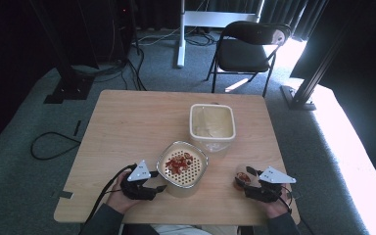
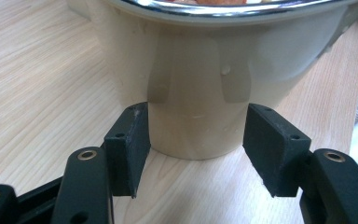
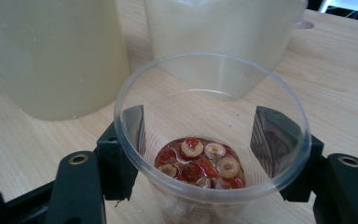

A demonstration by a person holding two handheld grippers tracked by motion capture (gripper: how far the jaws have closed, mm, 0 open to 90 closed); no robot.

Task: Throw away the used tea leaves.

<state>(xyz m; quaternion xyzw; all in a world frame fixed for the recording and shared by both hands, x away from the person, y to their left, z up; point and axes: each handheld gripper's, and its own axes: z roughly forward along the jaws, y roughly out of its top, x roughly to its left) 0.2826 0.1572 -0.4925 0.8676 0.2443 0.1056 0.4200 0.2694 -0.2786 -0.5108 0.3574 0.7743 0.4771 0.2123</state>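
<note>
Studio lab: black curtains (image 1: 10,44), rig stands (image 1: 71,73).

Light wooden tabletop (image 1: 127,127) on grey carpet (image 1: 24,147). At twelve o'clock, black folding chair (image 1: 247,49) beside a white stand leg (image 1: 181,34). Dark curtains behind; bright daylight spilling in at three o'clock.

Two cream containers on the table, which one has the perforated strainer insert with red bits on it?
The nearer container, right beside the left gripper: a holed metal strainer with red pieces sits in its top. The far container by the table's back edge holds only a pale interior.
</note>
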